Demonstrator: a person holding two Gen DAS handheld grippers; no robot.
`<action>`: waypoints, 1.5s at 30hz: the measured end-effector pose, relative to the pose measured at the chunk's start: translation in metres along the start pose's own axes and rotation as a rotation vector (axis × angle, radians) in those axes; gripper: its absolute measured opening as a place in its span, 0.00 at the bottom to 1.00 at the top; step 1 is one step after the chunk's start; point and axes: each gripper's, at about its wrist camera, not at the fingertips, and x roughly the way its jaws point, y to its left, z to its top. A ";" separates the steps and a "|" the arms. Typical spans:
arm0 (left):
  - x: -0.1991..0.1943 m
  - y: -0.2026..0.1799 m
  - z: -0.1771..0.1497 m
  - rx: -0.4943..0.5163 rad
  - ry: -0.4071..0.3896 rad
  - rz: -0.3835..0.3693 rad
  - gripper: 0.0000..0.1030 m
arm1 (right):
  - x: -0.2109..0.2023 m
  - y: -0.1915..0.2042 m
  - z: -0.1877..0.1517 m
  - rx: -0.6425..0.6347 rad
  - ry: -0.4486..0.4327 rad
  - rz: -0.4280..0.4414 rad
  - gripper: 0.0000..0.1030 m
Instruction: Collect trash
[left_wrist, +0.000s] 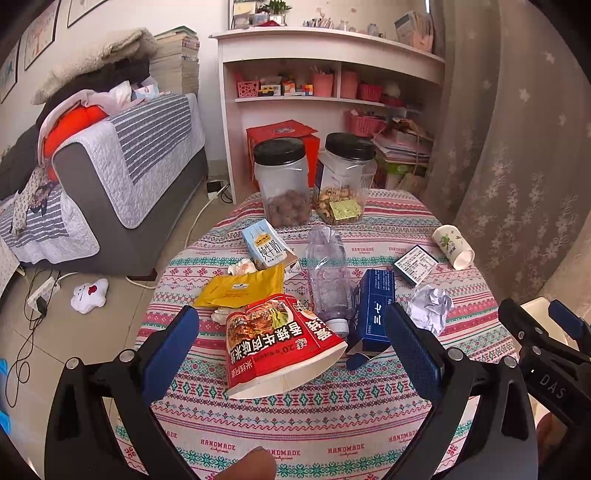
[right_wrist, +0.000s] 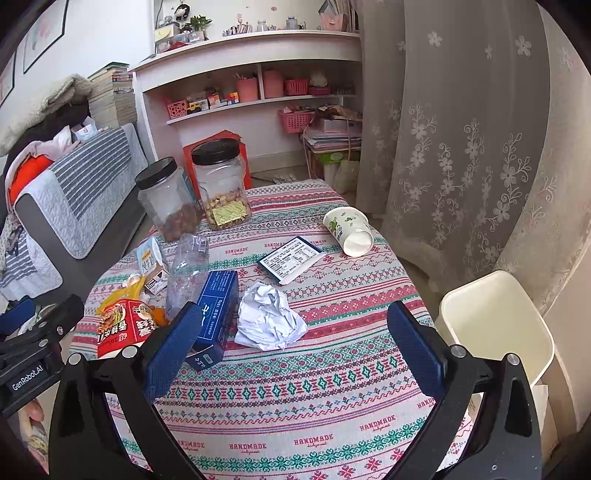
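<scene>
Fingers of both the left gripper (left_wrist: 291, 343) and right gripper (right_wrist: 295, 343) stand spread and empty above the table (right_wrist: 332, 387), apparently ready to straddle the red noodle cup (left_wrist: 280, 347) and crumpled paper (right_wrist: 269, 321) for the cream bin (right_wrist: 495, 325) just beside it.

Two black-lidded clear plastic jars (left_wrist: 282, 181) (left_wrist: 345, 177) are standing beyond the grippers. One crumpled white paper ball (right_wrist: 269, 319) and one fallen white paper cup (right_wrist: 349, 230) are lying ahead.
</scene>
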 end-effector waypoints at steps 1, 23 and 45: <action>0.001 0.000 0.000 -0.001 0.004 0.000 0.94 | 0.000 0.000 0.000 0.000 0.001 -0.001 0.94; 0.022 0.068 0.048 -0.301 0.138 -0.079 0.94 | 0.048 -0.045 -0.018 0.285 0.309 0.092 0.94; 0.109 0.065 0.005 -0.317 0.524 -0.090 0.94 | 0.072 -0.043 -0.024 0.301 0.376 0.104 0.94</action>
